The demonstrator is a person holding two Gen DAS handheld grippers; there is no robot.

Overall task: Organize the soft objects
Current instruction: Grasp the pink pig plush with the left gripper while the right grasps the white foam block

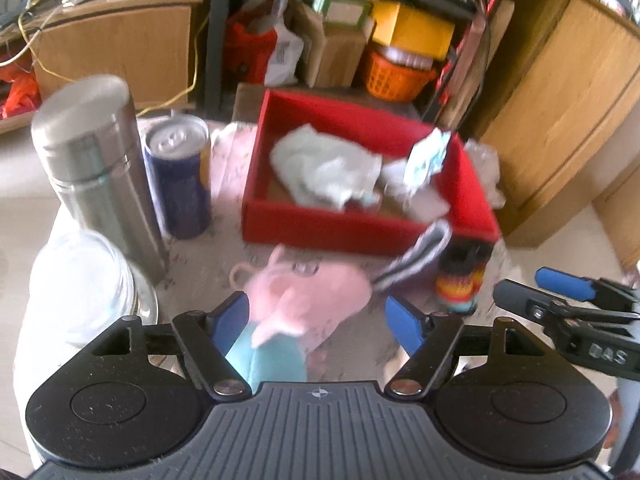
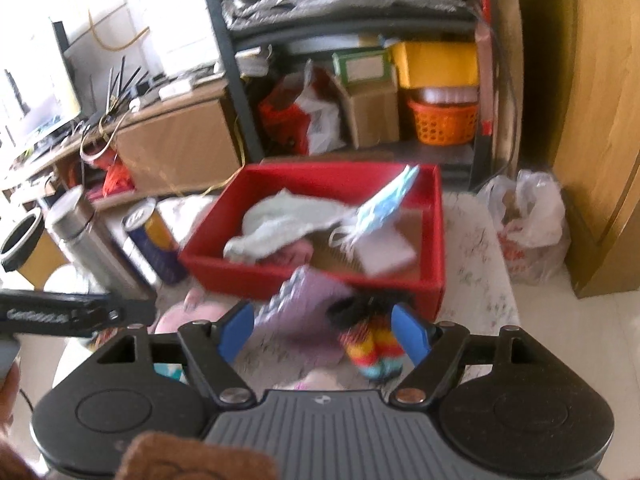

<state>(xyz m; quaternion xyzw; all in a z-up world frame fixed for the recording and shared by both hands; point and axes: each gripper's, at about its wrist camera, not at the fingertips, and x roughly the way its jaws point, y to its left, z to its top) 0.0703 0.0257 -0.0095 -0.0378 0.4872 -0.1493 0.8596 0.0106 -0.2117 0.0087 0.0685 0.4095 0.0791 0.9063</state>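
The left gripper (image 1: pixel 318 318) hung with jaws spread around the pink plush pig (image 1: pixel 304 300) on the worktop (image 1: pixel 208 256). The right gripper (image 2: pixel 324 330), jaws apart, framed the rainbow-striped sock (image 2: pixel 374 350) before the red box (image 2: pixel 320 276).

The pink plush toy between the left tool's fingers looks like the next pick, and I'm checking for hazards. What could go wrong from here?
1. The left tool is open around the pink plush toy; closing off-centre may catch only an ear.
2. The steel flask and blue can stand close by; a sideways swing might topple them.
3. The right tool works alongside over the rainbow socks; the two could collide.
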